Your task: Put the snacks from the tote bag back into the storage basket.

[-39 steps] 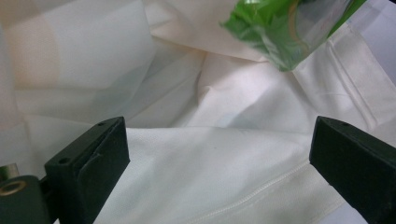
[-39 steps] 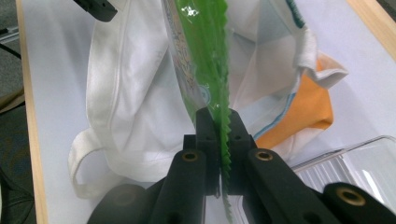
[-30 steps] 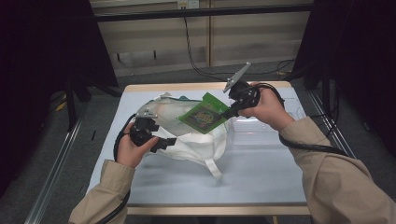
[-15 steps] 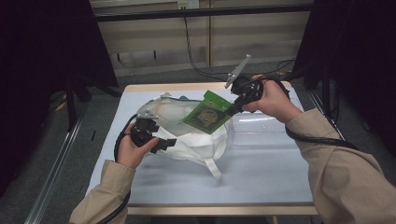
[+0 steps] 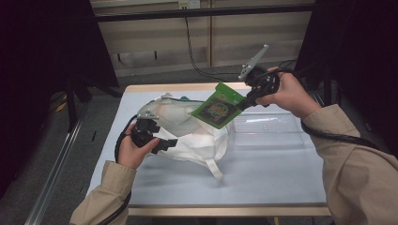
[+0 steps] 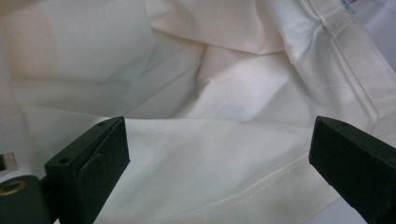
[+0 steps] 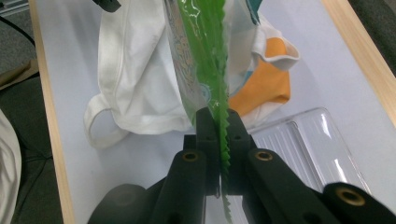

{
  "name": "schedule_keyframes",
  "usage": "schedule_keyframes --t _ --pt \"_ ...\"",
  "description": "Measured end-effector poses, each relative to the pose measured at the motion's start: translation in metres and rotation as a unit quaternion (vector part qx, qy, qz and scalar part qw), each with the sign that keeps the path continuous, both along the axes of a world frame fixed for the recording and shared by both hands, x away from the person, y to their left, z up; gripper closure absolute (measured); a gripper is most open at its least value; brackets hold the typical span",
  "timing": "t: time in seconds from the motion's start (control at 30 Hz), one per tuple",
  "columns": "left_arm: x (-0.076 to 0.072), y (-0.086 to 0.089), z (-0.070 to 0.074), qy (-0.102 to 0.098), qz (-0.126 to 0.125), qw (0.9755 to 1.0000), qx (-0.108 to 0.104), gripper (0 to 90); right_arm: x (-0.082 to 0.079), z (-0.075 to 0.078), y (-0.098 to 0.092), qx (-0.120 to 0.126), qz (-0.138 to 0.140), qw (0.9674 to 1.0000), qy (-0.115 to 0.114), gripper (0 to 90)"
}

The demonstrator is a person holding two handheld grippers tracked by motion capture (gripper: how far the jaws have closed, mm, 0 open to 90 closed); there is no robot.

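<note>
Presently: table (image 5: 263, 187), pale blue top with wooden edge. White cloth bag (image 5: 197, 140), slumped on the table's left half, something orange showing inside in the right gripper view. Clear plastic tray (image 5: 267, 129), just right of the bag. Green snack packet (image 5: 218, 107), held aloft over the bag. Right gripper (image 5: 244, 104), jaws pinching the packet's serrated edge. Left gripper (image 6: 219, 158), jaws spread wide against the bag's cloth.

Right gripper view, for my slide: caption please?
Right gripper pinches green packet by its edge above white bag.
</note>
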State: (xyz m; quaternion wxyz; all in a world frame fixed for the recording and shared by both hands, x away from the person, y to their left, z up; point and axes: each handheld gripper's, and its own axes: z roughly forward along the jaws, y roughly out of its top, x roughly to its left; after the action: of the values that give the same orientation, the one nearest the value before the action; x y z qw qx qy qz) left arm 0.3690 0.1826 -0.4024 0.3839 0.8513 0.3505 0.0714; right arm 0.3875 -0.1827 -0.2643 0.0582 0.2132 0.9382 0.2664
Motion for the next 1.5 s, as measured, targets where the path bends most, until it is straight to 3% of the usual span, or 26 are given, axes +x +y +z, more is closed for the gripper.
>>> schedule_keyframes --t 0.27,0.57,1.07,1.5 --pt "0.000 -0.003 -0.002 0.006 0.001 1.0000 -0.008 4.8 -0.002 0.010 -0.024 0.003 -0.019 0.9998 -0.003 88.6" --pt "0.001 -0.002 -0.003 0.007 -0.002 1.0000 0.002 4.8 -0.003 0.014 -0.048 0.002 -0.042 0.9991 -0.003 88.5" --pt "0.001 -0.002 -0.002 0.004 -0.001 1.0000 0.002 4.8 0.001 0.007 -0.087 -0.013 -0.078 0.9969 -0.003 88.5" --pt "0.003 -0.002 -0.003 0.005 0.002 1.0000 0.003 4.8 0.002 -0.002 -0.103 -0.023 -0.093 0.9954 -0.002 88.5"
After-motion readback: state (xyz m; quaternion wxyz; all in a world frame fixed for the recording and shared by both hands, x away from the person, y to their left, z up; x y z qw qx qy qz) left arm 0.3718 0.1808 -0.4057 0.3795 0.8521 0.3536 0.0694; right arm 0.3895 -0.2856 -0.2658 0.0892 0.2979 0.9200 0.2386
